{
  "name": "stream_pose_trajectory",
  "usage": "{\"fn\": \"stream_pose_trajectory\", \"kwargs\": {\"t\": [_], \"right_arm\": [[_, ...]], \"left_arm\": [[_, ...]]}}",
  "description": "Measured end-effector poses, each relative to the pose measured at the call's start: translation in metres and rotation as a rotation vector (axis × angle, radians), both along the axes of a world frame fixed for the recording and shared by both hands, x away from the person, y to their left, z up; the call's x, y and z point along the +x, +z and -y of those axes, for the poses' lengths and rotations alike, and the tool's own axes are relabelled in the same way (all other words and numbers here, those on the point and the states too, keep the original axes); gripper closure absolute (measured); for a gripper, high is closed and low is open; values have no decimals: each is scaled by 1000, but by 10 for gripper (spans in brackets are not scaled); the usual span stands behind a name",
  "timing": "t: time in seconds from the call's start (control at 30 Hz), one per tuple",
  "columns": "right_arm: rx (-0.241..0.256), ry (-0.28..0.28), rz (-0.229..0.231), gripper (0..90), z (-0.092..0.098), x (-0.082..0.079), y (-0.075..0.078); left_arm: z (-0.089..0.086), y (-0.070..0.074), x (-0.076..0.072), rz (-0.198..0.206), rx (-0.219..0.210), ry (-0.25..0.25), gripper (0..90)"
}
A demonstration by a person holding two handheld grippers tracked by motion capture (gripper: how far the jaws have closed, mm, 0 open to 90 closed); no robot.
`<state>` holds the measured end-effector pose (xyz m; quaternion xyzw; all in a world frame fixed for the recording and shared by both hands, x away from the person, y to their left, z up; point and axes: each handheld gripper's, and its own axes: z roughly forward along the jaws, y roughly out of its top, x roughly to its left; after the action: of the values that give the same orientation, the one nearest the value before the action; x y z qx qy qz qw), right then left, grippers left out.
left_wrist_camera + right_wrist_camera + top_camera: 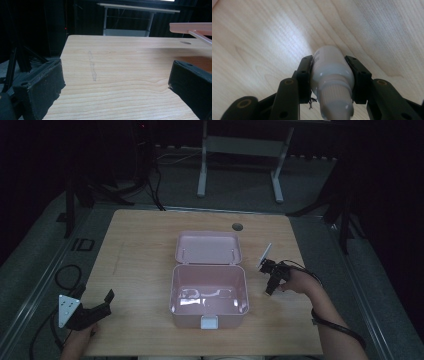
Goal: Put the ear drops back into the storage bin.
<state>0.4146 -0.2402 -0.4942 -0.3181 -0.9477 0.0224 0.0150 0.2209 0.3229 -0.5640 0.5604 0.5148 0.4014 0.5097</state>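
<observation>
Small white dropper bottle point(332, 75): clamped at mid-body by the right gripper point(332, 80), just above the surface point(140, 260), right of the open pink box point(209, 295). Judged light, rigid, smooth plastic, slip-prone; the body grip looks safest. Left gripper point(95, 307) jaws apart, empty, near the front-left corner.

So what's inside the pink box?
The pink box sits open, lid tipped back. In the high view its floor shows shiny glare and nothing else. The near wall hides a strip of floor. The small white bottle is outside, clamped in the right gripper.
</observation>
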Motion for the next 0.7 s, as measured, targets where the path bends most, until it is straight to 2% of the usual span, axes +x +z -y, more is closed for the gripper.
{"fn": "stream_pose_trajectory", "kwargs": {"t": [0.17, 0.2, 0.27, 0.37, 0.4, 0.47, 0.5, 0.63, 0.7], "right_arm": [[-4, 120, -8, 594, -2, -10, 4], [-4, 120, -8, 594, -2, -10, 4], [-26, 154, -23, 594, -3, -15, 4], [-34, 166, -20, 594, -3, -16, 3], [-37, 215, -20, 595, -4, -22, 3], [-36, 231, -20, 594, -5, -24, 4], [-35, 277, -9, 594, -5, -29, 6], [-33, 312, 10, 594, -3, -34, 8], [-39, 366, 21, 595, 0, -39, 10]], "left_arm": [[0, 0, 0, 0, 0, 0, 4], [0, 0, 0, 0, 0, 0, 4], [0, 0, 0, -1, 0, 0, 4], [0, 0, 0, 0, 0, 1, 4], [0, 0, 0, 0, 1, 1, 4], [0, 0, 0, 0, 2, 0, 4], [0, 0, 0, -1, 1, 1, 4], [0, 0, 0, -1, 2, 1, 4], [0, 0, 0, -2, 3, 2, 4]]}}
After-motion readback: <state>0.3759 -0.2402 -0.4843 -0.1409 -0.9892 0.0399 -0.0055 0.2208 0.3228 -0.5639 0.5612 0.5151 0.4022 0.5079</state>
